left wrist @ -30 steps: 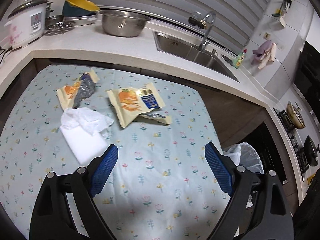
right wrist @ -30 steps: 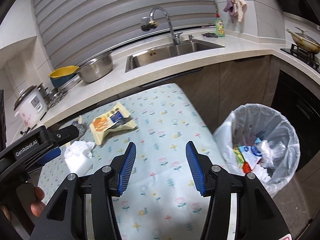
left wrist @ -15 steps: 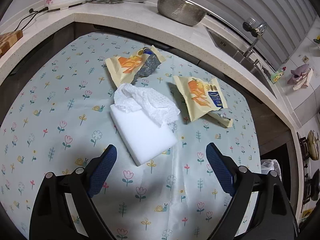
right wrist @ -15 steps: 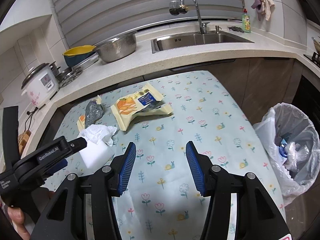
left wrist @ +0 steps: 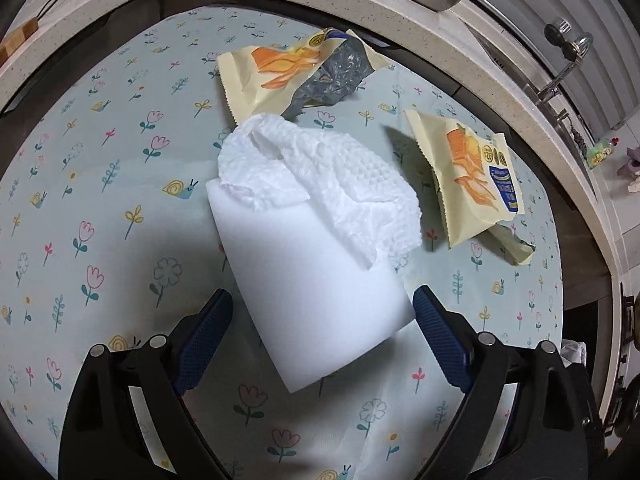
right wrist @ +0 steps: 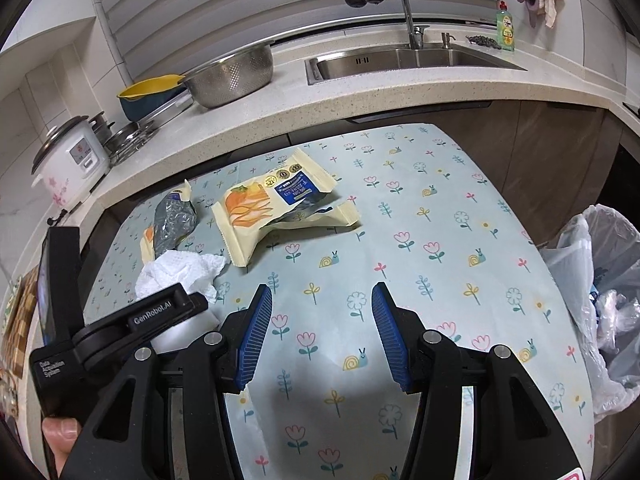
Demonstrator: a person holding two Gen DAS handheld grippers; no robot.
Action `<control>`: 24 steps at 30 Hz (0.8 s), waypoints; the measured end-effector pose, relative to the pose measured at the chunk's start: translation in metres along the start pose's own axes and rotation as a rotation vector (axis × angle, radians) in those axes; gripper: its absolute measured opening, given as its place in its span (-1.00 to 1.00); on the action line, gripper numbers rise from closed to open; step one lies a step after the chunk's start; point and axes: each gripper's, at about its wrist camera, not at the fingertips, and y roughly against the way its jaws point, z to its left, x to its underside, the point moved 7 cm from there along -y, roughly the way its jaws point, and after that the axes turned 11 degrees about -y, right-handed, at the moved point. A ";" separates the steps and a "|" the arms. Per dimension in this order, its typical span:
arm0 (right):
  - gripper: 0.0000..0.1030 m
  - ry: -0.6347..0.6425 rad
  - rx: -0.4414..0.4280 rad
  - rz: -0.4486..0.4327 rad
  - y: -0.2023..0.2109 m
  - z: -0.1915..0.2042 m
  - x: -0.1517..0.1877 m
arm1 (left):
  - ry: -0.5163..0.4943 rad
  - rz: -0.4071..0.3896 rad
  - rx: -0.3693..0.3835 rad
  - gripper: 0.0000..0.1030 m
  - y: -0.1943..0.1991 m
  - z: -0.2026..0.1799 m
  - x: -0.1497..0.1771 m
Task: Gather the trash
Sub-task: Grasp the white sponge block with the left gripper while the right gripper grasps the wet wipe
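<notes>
Trash not yet collected: tissue [left wrist: 320, 184] on white block [left wrist: 320, 300], two wrappers [left wrist: 288, 76] [right wrist: 276, 204] lie on table [right wrist: 440, 240]. Left gripper [left wrist: 322, 332] jaws open around block, not gripping. Right gripper [right wrist: 322, 336] jaws half open, empty. Bin [right wrist: 600, 300] at table's right, partly filled.

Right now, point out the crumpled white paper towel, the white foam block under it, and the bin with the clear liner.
crumpled white paper towel [left wrist: 340, 176], left wrist view, its middle
white foam block [left wrist: 320, 300], left wrist view, bare top
bin with clear liner [right wrist: 576, 256], right wrist view, liner rim
</notes>
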 end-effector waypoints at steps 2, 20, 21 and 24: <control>-0.01 0.007 -0.008 0.009 -0.006 0.005 0.002 | -0.036 -0.013 -0.002 0.60 0.005 0.002 0.002; -0.01 0.115 -0.173 0.132 -0.039 0.108 0.045 | -0.024 -0.009 0.095 0.43 0.046 0.087 0.029; -0.01 0.127 -0.185 0.141 -0.039 0.114 0.049 | -0.031 -0.008 0.094 0.43 0.047 0.091 0.032; -0.01 0.166 -0.206 0.158 -0.041 0.133 0.060 | -0.040 -0.008 0.089 0.43 0.054 0.106 0.041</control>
